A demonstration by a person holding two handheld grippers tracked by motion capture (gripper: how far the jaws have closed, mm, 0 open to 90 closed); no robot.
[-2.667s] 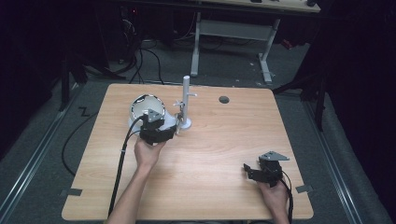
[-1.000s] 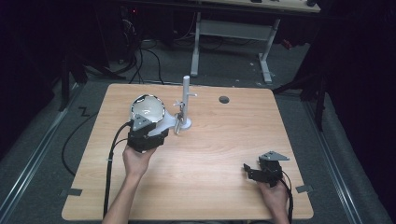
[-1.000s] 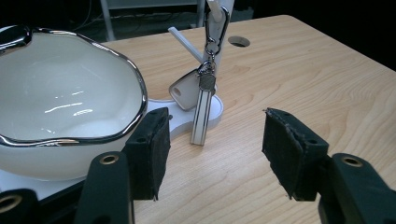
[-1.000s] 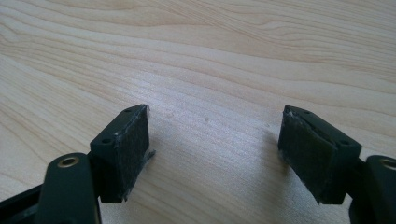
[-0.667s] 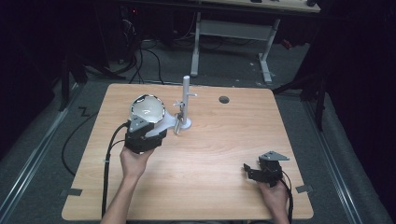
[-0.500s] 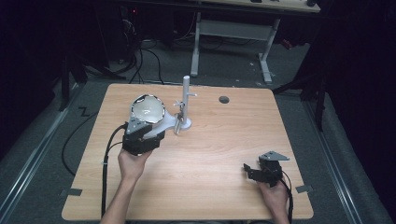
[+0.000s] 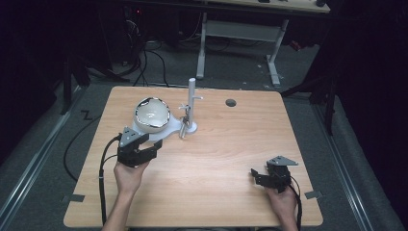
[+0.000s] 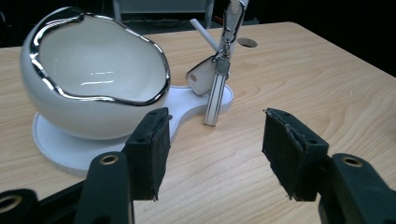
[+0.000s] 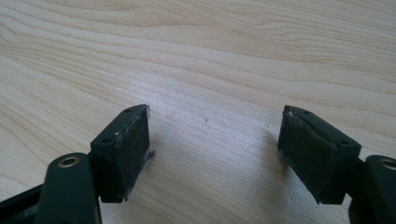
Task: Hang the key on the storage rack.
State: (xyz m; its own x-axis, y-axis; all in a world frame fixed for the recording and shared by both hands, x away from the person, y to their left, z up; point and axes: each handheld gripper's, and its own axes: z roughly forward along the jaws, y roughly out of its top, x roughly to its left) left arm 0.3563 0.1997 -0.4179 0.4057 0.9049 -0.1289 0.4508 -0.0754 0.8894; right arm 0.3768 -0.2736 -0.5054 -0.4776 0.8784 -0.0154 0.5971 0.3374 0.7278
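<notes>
A white bowl (image 7: 151,114) with a chrome rim (image 8: 95,95) sits on a white base (image 8: 58,144) at the table's back left. The base carries an upright white post (image 7: 191,96). A white key fob (image 8: 201,78) and a pale flat strip (image 8: 215,95) hang from the post on a ring. My left gripper (image 7: 151,143) (image 8: 215,128) stands open just short of the base, its jaws empty and aimed between bowl and post. My right gripper (image 7: 257,175) (image 9: 215,121) rests open near the front right, over bare wood.
The wooden table (image 7: 216,154) has a round cable hole (image 7: 231,102) at the back. A black cable (image 7: 102,178) trails from the left gripper off the front edge. Dark floor, cables and a desk frame (image 7: 240,33) lie beyond the table.
My left gripper has drawn back from the bowl toward the front left of the table, jaws still open and empty. The right gripper has stayed put.
</notes>
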